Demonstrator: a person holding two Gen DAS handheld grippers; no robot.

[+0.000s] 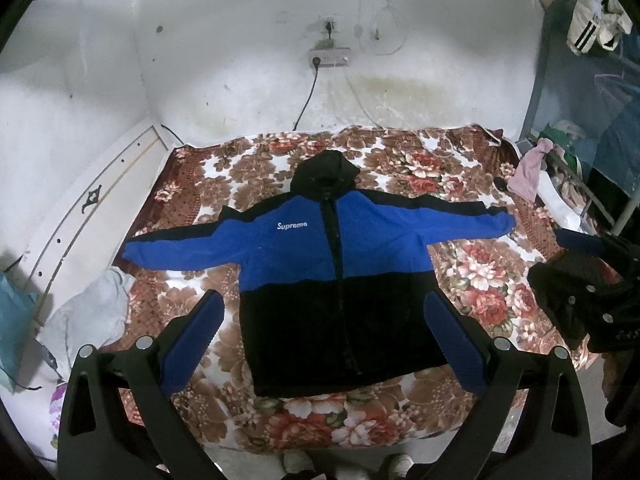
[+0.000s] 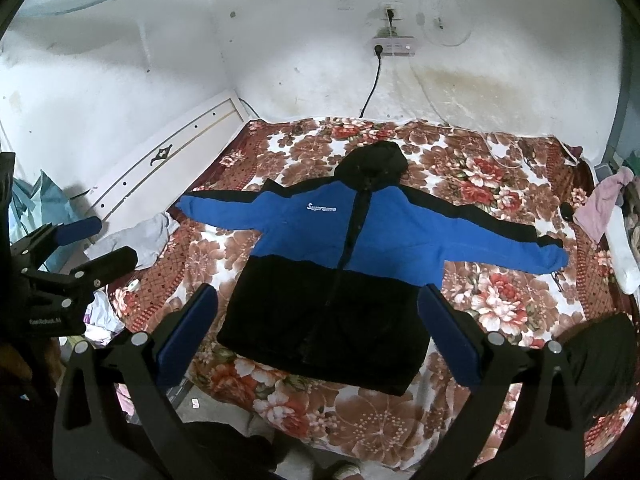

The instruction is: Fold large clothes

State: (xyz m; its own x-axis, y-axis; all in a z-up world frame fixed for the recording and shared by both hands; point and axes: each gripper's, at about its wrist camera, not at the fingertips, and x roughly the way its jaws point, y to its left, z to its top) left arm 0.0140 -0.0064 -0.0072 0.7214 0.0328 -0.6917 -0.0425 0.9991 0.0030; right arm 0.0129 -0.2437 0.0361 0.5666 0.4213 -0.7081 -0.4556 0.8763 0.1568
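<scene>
A blue and black hooded jacket [image 1: 332,264] lies flat, front up, on the floral bed, sleeves spread to both sides and hood toward the wall. It also shows in the right wrist view [image 2: 344,256]. My left gripper [image 1: 324,312] hangs open above the jacket's black lower part, holding nothing. My right gripper [image 2: 318,304] is open and empty above the jacket's hem. The left gripper also shows at the left edge of the right wrist view [image 2: 100,240], open.
The floral blanket [image 1: 480,276] covers the bed. A grey cloth [image 1: 92,312] lies at the bed's left edge by the white headboard [image 1: 96,208]. Dark clothes [image 1: 580,304] pile at the right. A pink cloth [image 1: 528,172] hangs on a rack. Shoes [image 1: 396,466] stand on the floor.
</scene>
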